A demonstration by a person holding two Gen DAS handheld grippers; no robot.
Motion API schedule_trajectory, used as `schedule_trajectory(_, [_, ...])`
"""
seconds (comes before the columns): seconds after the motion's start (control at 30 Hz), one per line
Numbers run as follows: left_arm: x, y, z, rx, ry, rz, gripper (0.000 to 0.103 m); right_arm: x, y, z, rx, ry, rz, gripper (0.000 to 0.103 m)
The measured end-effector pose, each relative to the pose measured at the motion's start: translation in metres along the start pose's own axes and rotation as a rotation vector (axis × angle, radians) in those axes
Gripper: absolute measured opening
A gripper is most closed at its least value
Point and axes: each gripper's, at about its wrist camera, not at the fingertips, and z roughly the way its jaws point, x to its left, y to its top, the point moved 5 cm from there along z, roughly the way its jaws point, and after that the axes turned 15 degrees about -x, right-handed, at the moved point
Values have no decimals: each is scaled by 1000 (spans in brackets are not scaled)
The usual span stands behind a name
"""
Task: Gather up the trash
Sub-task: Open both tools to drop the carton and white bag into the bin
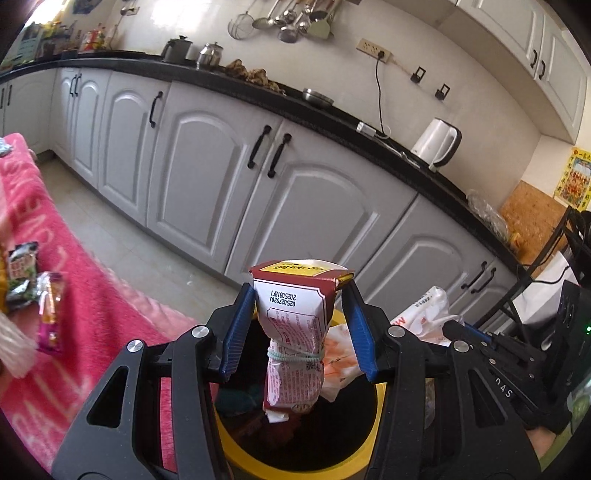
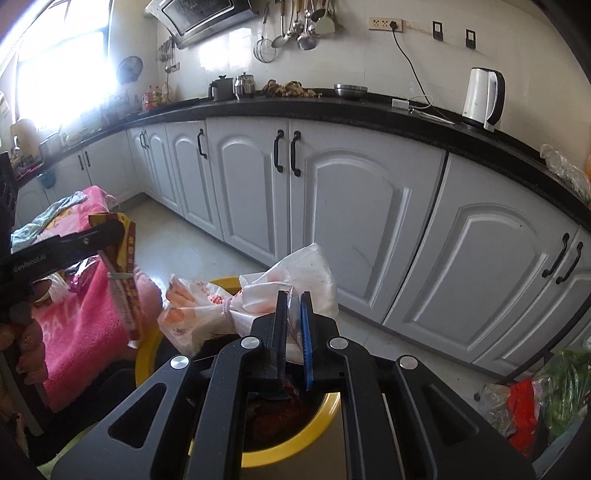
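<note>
L jaws clamp packet (image 1: pixel 295 332) | upright, long axis vertical, over bin (image 1: pixel 369 439)

Pink towel-covered surface (image 1: pixel 92 295) bears snack wrappers (image 1: pixel 33 280); yellow-rimmed bin (image 2: pixel 147 354) beside it.

**A Kitchen With White Cupboards**

A long black counter (image 2: pixel 332 107) runs along the white wall (image 2: pixel 351 55). Under it are white cupboards (image 2: pixel 354 221) with black handles. The floor (image 2: pixel 192 243) has pale tiles. Bright light pours in through a window (image 2: pixel 62 70) on the left. A white kettle (image 2: pixel 484 98) stands on the counter. Spoons and ladles (image 2: pixel 299 26) hang on the wall. More white cupboards (image 1: pixel 535 48) hang up high.
</note>
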Motion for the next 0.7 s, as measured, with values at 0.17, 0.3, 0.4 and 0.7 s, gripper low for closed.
schedule_trajectory(0.17, [3, -9, 6, 41, 2, -4, 43, -3, -2, 4, 12, 2, 27, 24])
schedule_trajectory(0.3, [10, -10, 3, 53, 25, -17, 54, -4, 2, 1, -4, 3, 50, 41])
schedule_trajectory(0.4, [15, -8, -3, 46, 38, -22, 60, -5, 8, -4, -32, -2, 67, 53])
schedule_trajectory(0.7, [31, 10, -35, -2, 110, -18, 87, 0, 23, -18, -97, 15, 96, 69])
